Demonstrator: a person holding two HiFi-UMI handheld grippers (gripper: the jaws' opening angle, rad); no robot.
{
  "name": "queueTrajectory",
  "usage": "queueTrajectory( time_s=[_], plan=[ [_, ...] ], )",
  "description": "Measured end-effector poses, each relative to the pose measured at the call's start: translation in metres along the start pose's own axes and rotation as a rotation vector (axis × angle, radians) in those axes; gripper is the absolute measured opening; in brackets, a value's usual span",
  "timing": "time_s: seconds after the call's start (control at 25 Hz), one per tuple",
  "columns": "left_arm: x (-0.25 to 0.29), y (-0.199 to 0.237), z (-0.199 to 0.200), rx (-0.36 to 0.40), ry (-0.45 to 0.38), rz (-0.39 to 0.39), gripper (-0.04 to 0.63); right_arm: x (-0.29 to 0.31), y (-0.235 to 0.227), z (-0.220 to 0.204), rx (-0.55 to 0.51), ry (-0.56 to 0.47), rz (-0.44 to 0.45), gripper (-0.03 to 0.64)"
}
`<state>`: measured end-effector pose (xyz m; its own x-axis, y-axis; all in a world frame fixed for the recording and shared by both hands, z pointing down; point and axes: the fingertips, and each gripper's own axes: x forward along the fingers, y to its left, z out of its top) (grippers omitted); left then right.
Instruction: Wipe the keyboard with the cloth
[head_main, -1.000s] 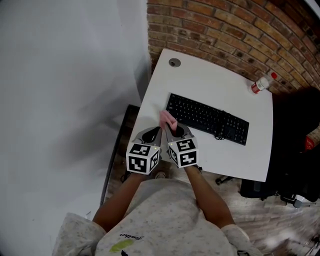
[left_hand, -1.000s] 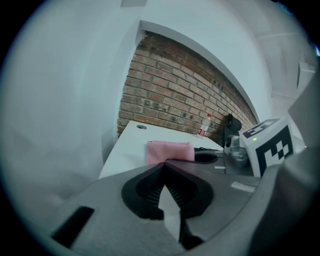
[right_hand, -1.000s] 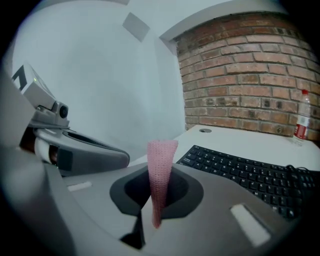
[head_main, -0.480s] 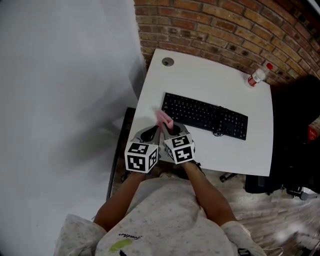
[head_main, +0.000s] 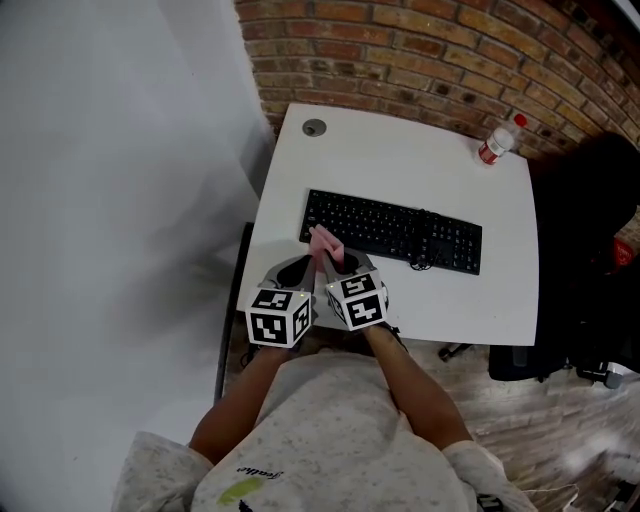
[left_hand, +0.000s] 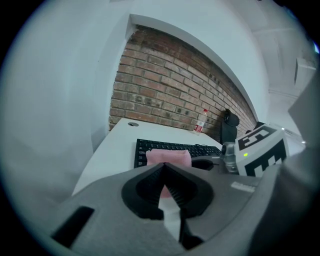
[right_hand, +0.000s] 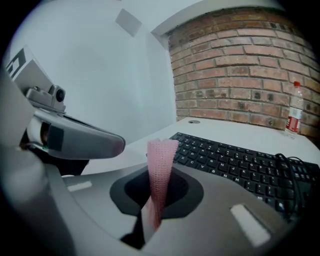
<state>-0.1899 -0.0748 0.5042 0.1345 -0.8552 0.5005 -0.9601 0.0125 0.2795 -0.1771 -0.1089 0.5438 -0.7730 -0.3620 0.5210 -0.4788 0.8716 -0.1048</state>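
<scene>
The black keyboard (head_main: 390, 230) lies across the white table (head_main: 400, 165). My right gripper (head_main: 340, 262) is shut on a pink cloth (head_main: 324, 243), which sticks up from its jaws at the keyboard's front left edge. In the right gripper view the cloth (right_hand: 161, 165) stands edge-on in my right gripper (right_hand: 159, 180), with the keyboard (right_hand: 235, 160) beyond. My left gripper (head_main: 303, 266) is right beside it, shut. In the left gripper view the cloth (left_hand: 167, 156) shows broadside just past my left gripper (left_hand: 164, 166). I cannot see contact between them.
A clear bottle with a red cap (head_main: 495, 140) stands at the table's far right corner by the brick wall. A round cable grommet (head_main: 314, 127) sits at the far left corner. A cable lies on the keyboard's right part. A dark chair (head_main: 600, 200) stands right of the table.
Both grippers, still close together with the cloth, have drifted slightly right along the keyboard's front edge. The head view has shifted, so the table sits further left in the frame.
</scene>
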Motion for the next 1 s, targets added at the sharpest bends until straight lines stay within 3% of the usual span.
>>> queueTrajectory(
  time_s=[1.0],
  plan=[
    [0.032, -0.074, -0.007, 0.045, 0.040, -0.088, -0.004, -0.067, -0.064, -0.036, 0.060, 0.015, -0.120, 0.026]
  ],
)
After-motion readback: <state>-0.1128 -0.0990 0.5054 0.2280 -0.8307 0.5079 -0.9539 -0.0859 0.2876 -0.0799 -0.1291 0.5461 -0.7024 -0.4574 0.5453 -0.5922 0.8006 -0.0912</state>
